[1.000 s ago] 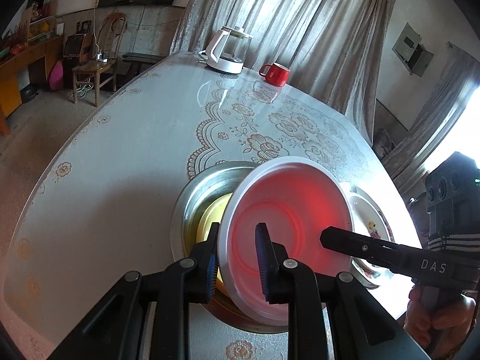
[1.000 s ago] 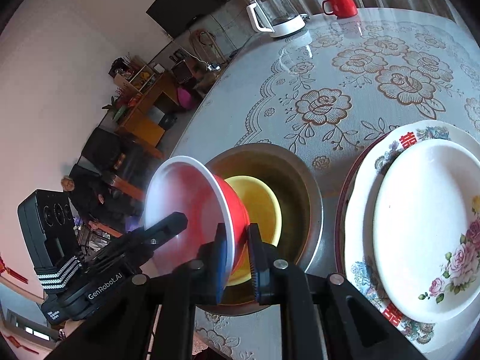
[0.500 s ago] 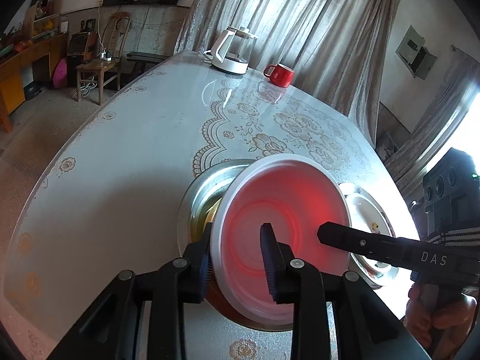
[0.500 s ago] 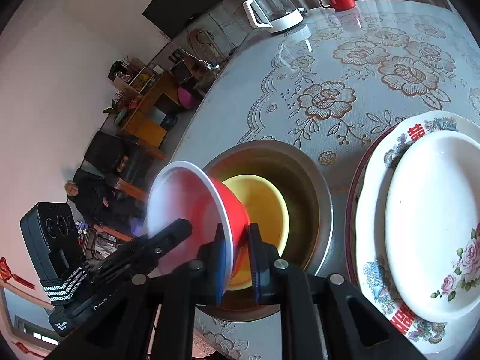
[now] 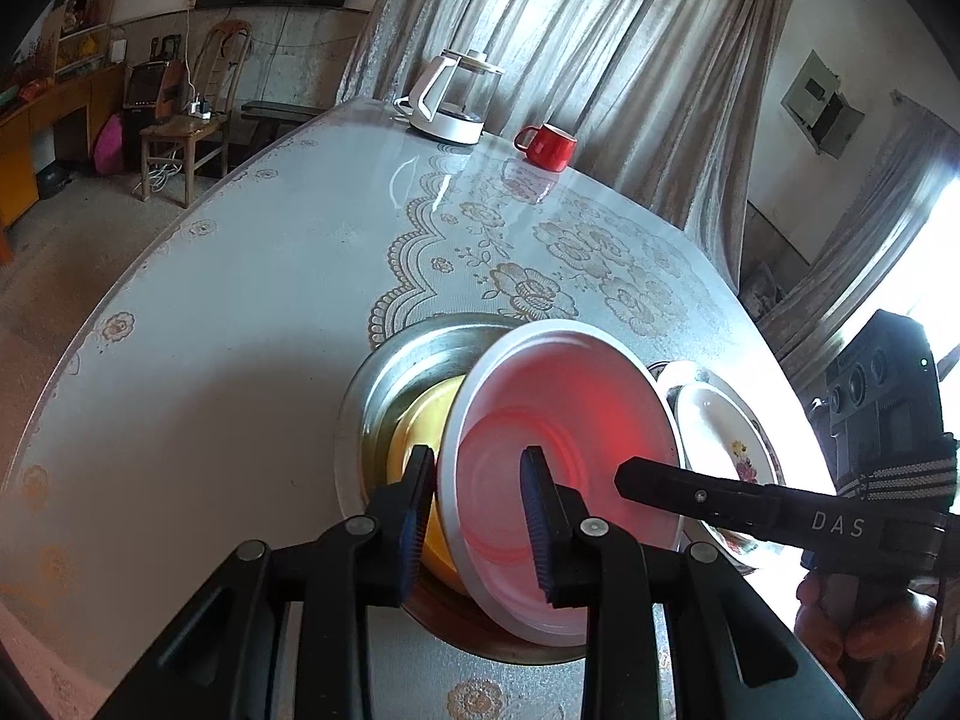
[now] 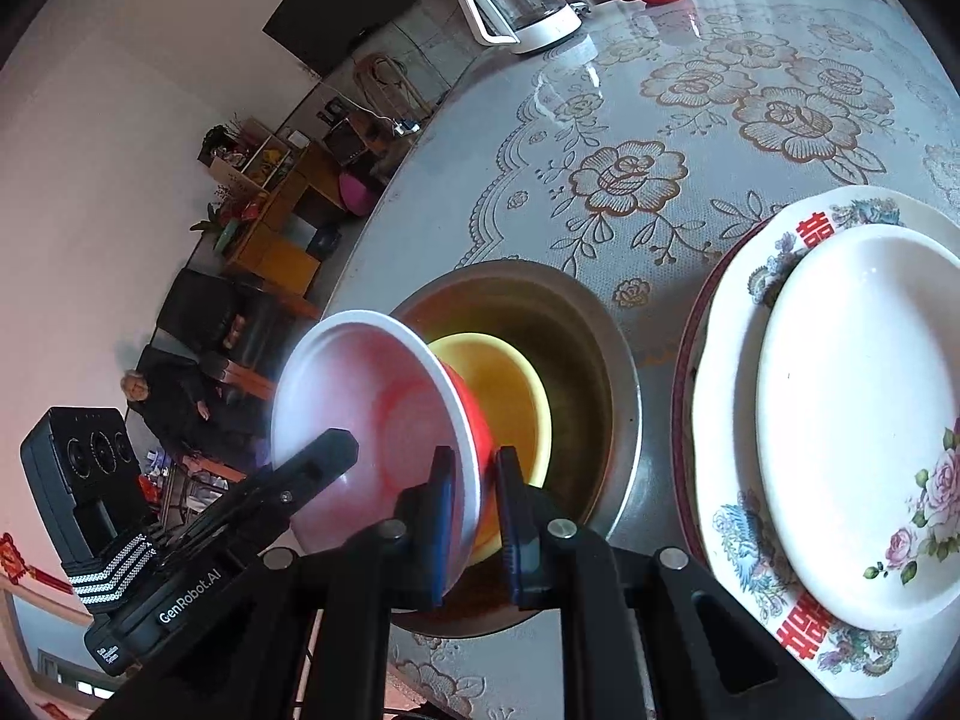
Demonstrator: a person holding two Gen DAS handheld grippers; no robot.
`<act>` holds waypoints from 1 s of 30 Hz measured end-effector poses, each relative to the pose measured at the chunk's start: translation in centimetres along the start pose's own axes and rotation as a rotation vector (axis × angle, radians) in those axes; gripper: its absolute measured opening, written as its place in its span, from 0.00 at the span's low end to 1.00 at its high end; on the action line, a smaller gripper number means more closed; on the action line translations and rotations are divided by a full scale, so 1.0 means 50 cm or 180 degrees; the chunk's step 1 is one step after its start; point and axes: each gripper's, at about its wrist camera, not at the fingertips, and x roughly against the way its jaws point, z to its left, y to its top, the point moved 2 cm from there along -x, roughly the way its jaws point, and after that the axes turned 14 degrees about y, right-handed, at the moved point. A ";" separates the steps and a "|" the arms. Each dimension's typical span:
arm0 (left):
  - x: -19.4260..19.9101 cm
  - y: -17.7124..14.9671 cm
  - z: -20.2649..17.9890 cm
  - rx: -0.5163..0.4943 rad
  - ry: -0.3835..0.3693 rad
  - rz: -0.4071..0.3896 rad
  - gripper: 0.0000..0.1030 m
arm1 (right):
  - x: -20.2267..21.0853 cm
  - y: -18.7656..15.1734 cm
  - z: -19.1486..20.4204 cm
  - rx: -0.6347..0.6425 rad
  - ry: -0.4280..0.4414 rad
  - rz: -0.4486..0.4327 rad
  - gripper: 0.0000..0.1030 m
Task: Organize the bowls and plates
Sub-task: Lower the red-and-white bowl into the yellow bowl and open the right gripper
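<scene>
Red bowl (image 6: 384,420), white inside, was tipped on edge over yellow bowl (image 6: 510,384) in steel basin (image 6: 624,396) on table (image 5: 210,390). Right tongs (image 6: 471,516) clamped its rim. Left tongs (image 5: 474,516) straddled rim w/ pads apart, just opened wider, not pressing.
</scene>
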 end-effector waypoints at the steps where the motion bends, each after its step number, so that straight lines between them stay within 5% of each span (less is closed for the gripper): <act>1: 0.001 -0.002 0.000 -0.0002 0.0004 0.0003 0.28 | 0.002 0.000 0.000 -0.0005 -0.0004 -0.0006 0.14; 19: -0.010 -0.011 0.002 0.0023 0.0003 0.0075 0.28 | -0.001 -0.004 0.003 -0.0007 -0.0041 0.0004 0.14; 23: -0.009 -0.014 0.003 0.0026 0.0019 0.0065 0.28 | -0.007 -0.005 0.017 0.0169 -0.0256 -0.0009 0.14; 30: -0.008 -0.006 0.015 0.0068 0.0061 0.0026 0.37 | -0.008 0.000 0.016 0.0245 -0.0344 -0.0063 0.14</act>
